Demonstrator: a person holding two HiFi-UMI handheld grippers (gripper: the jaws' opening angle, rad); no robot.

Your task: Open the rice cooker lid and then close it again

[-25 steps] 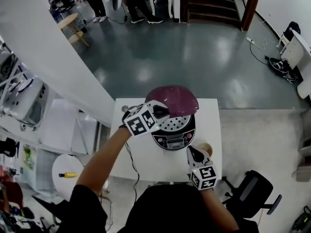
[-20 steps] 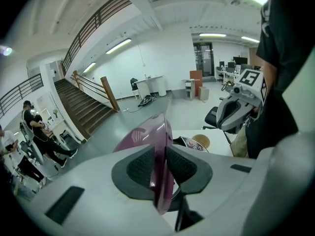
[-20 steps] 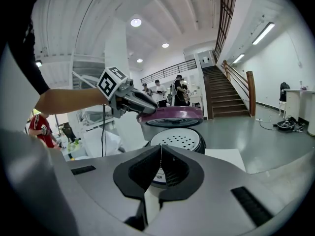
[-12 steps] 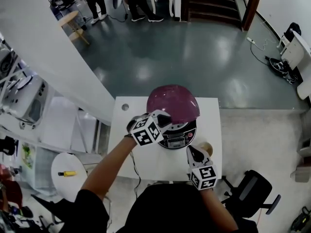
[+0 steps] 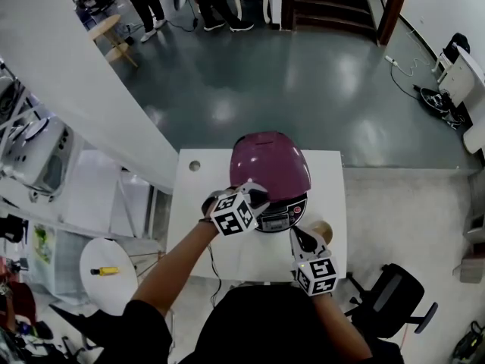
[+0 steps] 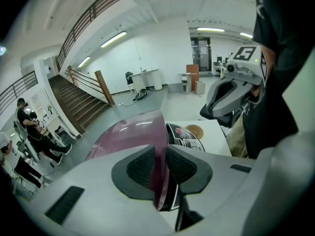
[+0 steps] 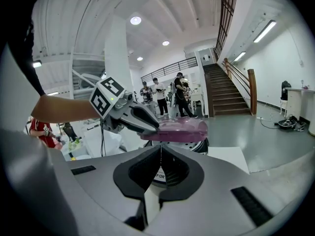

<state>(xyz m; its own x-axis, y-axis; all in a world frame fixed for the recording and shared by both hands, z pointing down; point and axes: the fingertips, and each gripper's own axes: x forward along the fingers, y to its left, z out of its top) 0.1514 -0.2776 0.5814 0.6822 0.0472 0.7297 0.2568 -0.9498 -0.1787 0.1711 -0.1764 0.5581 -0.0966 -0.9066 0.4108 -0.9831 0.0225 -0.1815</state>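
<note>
Head view: high overhead, facing steeply down on the whole table [image 5: 333,196], floor [image 5: 303,89] past its far edge. Left gripper view: very close on the lid [image 6: 133,132], facing across the rice cooker [image 6: 189,136] toward the right gripper [image 6: 212,109]. Right gripper view: low by the table's near edge, facing back at the left gripper [image 7: 156,127]. All three share rice cooker, lid, stairs [image 5: 333,6].

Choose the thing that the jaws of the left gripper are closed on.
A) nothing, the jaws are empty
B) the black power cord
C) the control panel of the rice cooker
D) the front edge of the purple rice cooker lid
D: in the left gripper view, the left gripper has its two pads on either side of the thin front edge of the purple lid.
</note>
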